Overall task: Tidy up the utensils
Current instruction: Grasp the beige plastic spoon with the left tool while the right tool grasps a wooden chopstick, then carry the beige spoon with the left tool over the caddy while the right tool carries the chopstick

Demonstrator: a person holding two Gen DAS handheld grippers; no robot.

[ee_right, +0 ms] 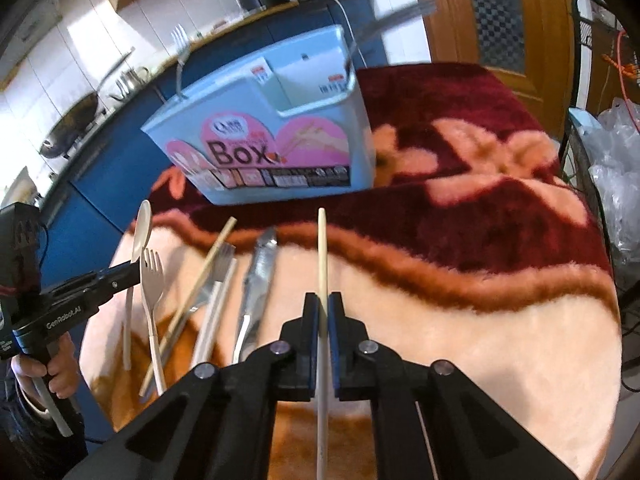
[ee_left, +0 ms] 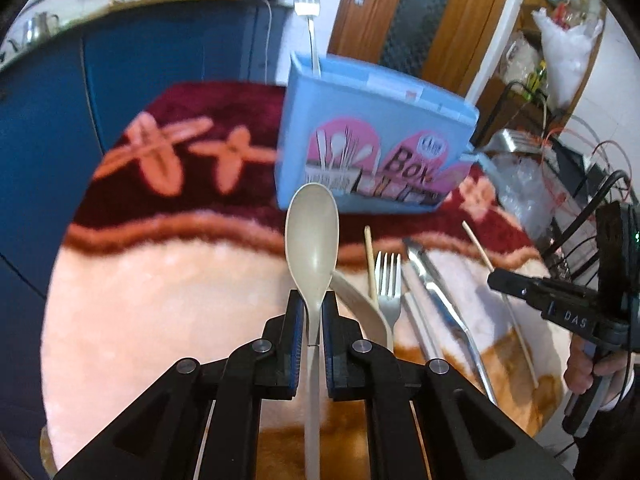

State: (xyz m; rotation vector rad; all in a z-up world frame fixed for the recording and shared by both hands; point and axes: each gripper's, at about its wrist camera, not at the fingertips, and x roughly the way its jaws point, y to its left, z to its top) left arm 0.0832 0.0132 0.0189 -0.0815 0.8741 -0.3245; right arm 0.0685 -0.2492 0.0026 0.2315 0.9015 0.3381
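Several loose utensils (ee_right: pixel 224 292) before box (ee_right: pixel 280 136)

Left wrist view: mounted behind the left gripper (ee_left: pixel 313 300), looking forward and steeply down along its fingers, close over the fleecy table cover (ee_left: pixel 160 300); right gripper (ee_left: pixel 494 278) enters at right edge.
Right wrist view: mounted behind the right gripper (ee_right: pixel 323 304), same downward tilt, equally close; left gripper at left edge.
Shared: blue utensil box (ee_left: pixel 372 132) ahead, loose cutlery (ee_left: pixel 390 280) between viewpoints, blue cabinets (ee_left: pixel 160 52) and wooden door (ee_left: pixel 448 12) beyond.
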